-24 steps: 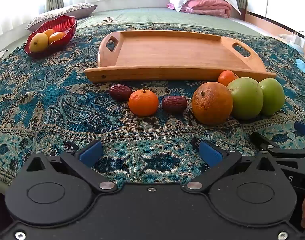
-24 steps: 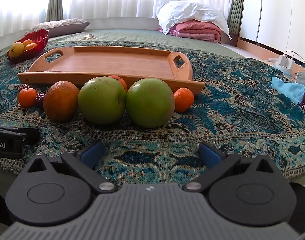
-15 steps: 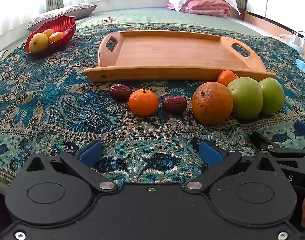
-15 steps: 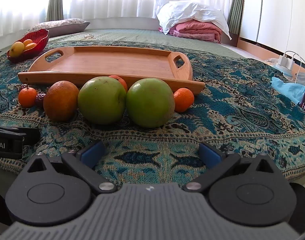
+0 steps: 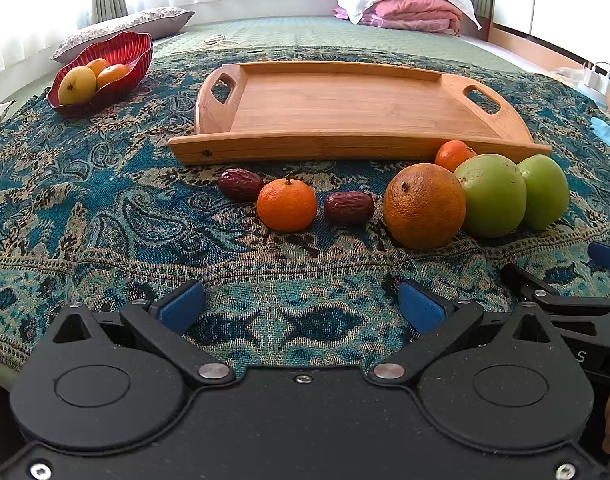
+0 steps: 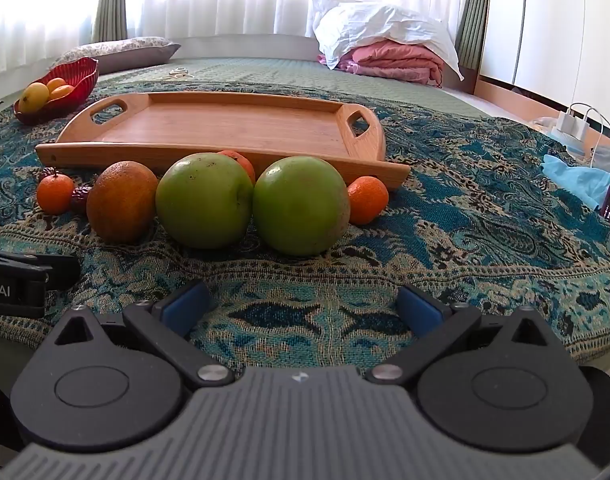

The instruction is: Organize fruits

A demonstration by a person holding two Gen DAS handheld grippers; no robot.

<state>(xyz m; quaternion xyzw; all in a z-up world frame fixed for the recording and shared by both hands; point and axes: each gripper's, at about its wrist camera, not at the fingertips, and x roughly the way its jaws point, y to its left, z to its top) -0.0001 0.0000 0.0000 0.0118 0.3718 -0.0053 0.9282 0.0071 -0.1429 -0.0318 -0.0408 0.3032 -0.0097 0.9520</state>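
Left wrist view shows the left gripper (image 5: 301,306) and right gripper (image 6: 301,304) both spread and holding nothing near the cloth's (image 5: 105,216) front edge, while every fruit (image 5: 424,205) lies before the bare tray (image 5: 345,108), so sorting seems not yet begun.

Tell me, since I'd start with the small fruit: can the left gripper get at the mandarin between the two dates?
Probably yes. The left gripper has its jaws open, and only bare patterned cloth lies between it and the mandarin. The dates sit close on either side, so the jaws might nudge them.
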